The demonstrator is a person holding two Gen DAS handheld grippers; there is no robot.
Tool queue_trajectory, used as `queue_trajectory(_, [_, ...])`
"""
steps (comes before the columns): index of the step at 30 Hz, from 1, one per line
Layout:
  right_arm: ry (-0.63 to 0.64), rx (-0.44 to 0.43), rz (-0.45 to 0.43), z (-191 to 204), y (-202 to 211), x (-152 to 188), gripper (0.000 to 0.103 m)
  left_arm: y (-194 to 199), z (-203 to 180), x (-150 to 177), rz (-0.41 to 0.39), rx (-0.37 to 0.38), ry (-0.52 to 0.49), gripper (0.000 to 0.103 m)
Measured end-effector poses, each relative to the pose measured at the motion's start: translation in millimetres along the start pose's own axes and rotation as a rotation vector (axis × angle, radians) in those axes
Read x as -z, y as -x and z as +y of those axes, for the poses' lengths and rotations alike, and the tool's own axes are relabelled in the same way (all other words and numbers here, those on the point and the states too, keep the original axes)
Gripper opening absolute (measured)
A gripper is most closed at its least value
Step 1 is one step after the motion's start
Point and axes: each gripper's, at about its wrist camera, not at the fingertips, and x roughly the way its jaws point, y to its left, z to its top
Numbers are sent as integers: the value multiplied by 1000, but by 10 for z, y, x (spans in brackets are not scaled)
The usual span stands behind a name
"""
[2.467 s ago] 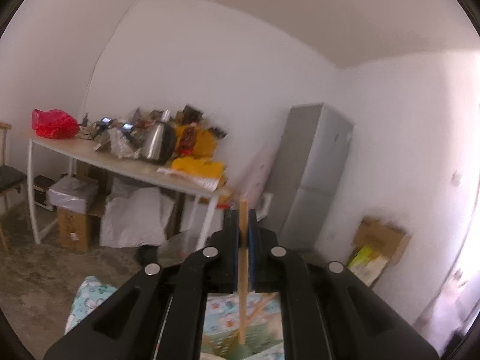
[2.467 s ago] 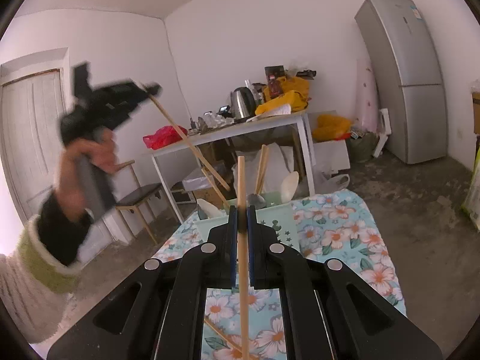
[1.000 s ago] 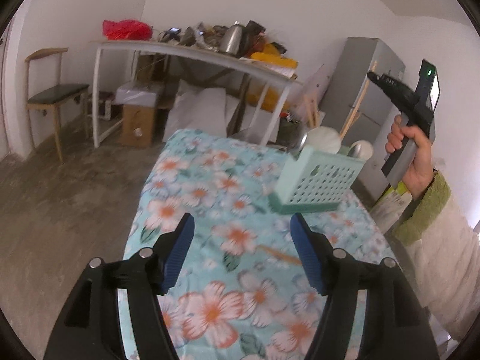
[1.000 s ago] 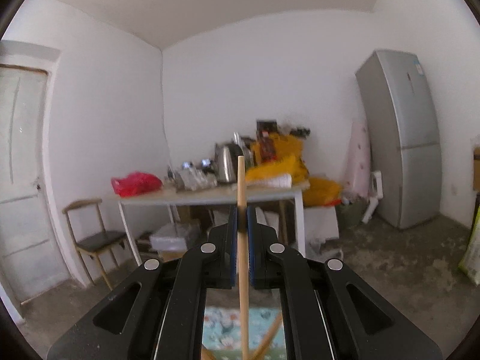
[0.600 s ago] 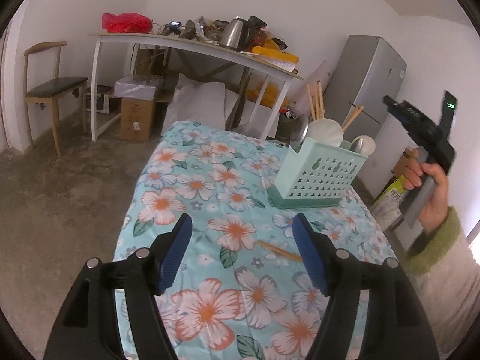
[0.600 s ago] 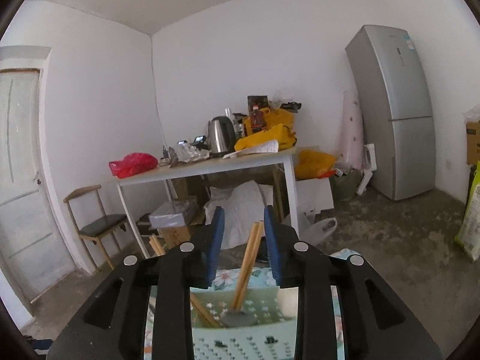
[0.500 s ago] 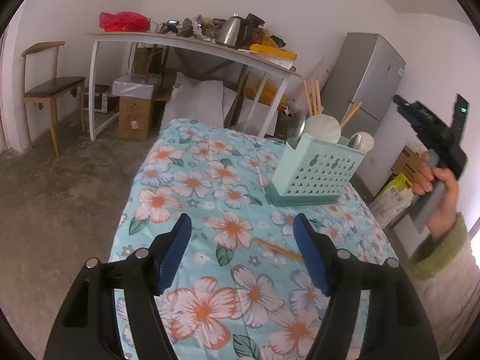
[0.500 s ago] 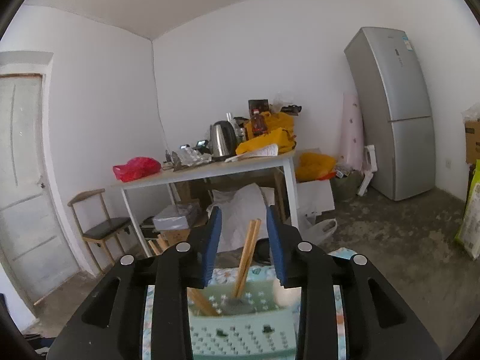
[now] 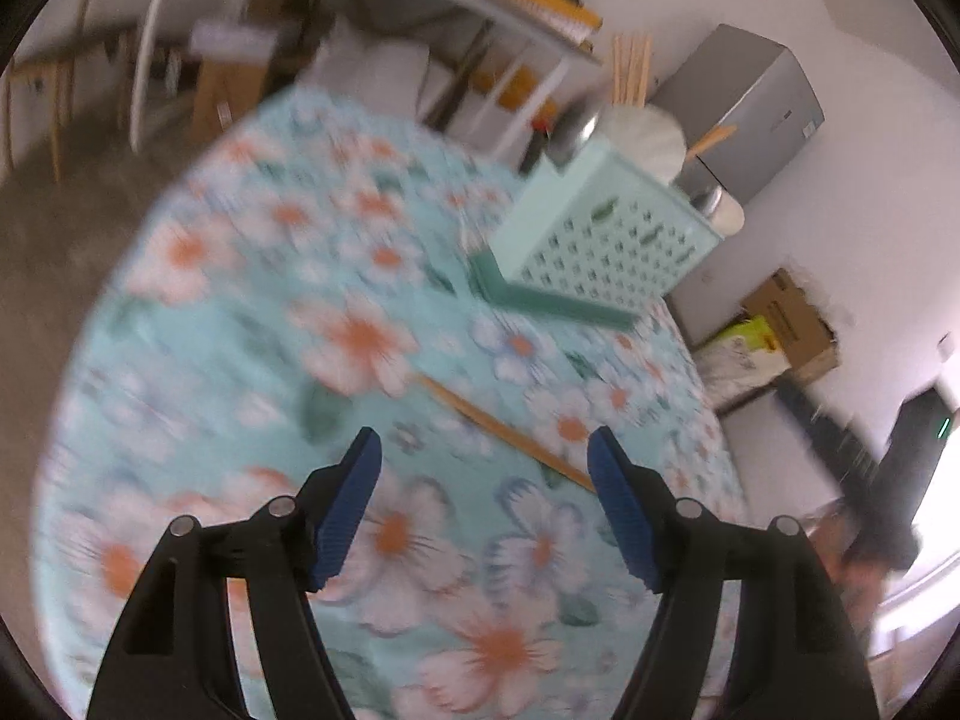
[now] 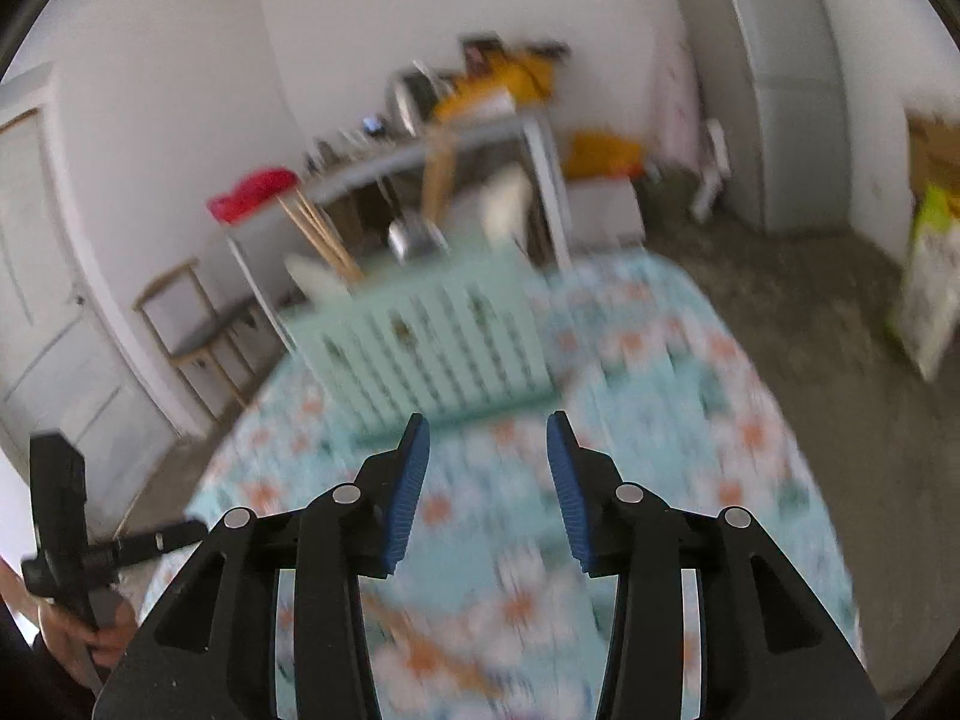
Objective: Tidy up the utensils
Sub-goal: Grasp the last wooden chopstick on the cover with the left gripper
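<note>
- The left gripper (image 9: 483,456) hangs wide open and empty above the round table's pale blue floral cloth (image 9: 360,336), its blue pads either side of a thin wooden chopstick (image 9: 504,429) lying loose on the cloth.
- That stick runs on a slant, so my advice: roll the wrist until the pads sit square across it, then drop straight down and pinch near the middle.
- The target, a mint-green perforated plastic utensil basket (image 9: 606,240), stands beyond the stick and well apart from it, with chopsticks and spoons upright inside.
- The right gripper (image 10: 487,483) faces that basket from the other side, jaws opening with nothing between them.
- Both views are blurred, so settle before closing.
</note>
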Motion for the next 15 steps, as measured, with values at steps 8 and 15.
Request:
queue_trajectory(8, [-74, 38, 59, -196, 59, 329, 40, -609, 117, -1, 135, 122, 270, 56])
queue_trajectory(15, [-93, 31, 62, -291, 84, 421, 40, -810, 265, -76, 118, 127, 468, 29])
